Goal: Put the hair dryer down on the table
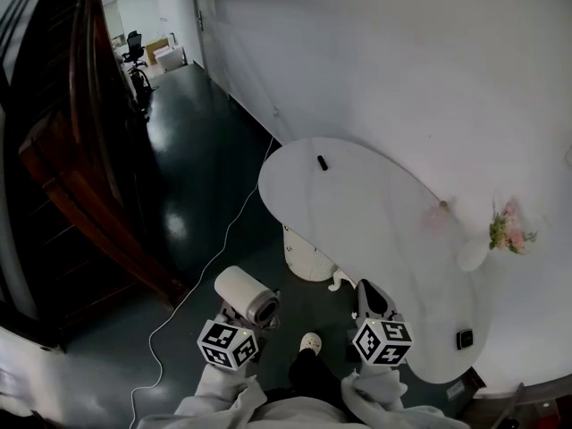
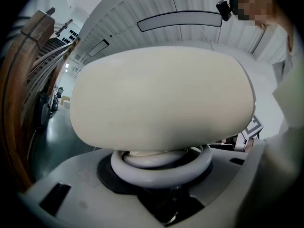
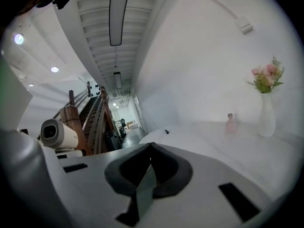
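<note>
1. Left gripper (image 2: 160, 174): grey moulded shell. The jaws are closed on the hair dryer (image 1: 247, 294), gripping it just under its barrel.
2. Hair dryer: a matte cream barrel, a rounded cylinder with a grey ring at its neck and a grey end face. It is held in the air over the floor (image 1: 192, 181), at 11 o'clock from the person. It is off the table (image 1: 375, 231) and clear of its near-left edge.
3. Right gripper (image 3: 151, 151): same shell, with dark pads. The jaws are pressed together to a point with nothing between them. It sits at 1 o'clock, by the table's near edge.
4. Floor: dark, glossy and reflective. A thin white cord (image 1: 217, 253) trails across it from 12 to 10 o'clock.
5. Table: smooth matt white top with a rounded, bean-like outline, running from 12 to 2 o'clock. A ribbed white round object (image 1: 307, 257) stands below its near-left edge.
6. On the table:
   - square black item (image 1: 464, 338) at 3 o'clock, on the near edge
   - white vase (image 1: 474, 253) with pink flowers (image 1: 508, 228) at 2 o'clock
   - small pink bottle (image 1: 439, 214), near the vase
   - small black object (image 1: 322, 162) at 12 o'clock, at the far end
7. Wall (image 1: 402, 70): plain white, running behind the table.
8. Staircase (image 1: 76, 150): dark reddish wood, at 10 o'clock.
</note>
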A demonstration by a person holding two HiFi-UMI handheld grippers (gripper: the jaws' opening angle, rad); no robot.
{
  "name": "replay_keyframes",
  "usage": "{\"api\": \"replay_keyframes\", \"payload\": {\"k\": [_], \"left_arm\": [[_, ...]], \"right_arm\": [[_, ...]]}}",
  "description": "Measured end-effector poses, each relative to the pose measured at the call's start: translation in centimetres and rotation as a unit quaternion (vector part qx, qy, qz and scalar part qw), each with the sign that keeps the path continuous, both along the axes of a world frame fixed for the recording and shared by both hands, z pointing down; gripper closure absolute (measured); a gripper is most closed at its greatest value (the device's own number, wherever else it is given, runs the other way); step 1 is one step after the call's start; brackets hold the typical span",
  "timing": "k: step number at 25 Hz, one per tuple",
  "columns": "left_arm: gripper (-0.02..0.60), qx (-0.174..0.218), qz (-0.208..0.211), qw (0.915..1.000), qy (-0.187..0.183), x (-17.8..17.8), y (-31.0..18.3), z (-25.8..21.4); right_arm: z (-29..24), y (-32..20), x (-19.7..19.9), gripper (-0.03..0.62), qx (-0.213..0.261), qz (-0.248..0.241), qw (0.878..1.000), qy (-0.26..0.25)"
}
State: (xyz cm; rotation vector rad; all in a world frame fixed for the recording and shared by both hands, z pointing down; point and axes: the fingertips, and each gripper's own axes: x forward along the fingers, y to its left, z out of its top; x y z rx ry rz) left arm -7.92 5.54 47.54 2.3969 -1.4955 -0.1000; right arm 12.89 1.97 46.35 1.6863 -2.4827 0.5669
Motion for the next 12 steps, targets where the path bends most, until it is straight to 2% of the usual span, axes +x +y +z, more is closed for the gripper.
{"api": "replay_keyframes", "payload": {"k": [12], "left_arm": [[0.373,-0.011,-0.020,0.9997,0.001,0.2,-9.6,0.7]], "right_arm": [[0.8,-9.8,1.3,0.545,-0.007,-0.003,1.000,0.007]]}}
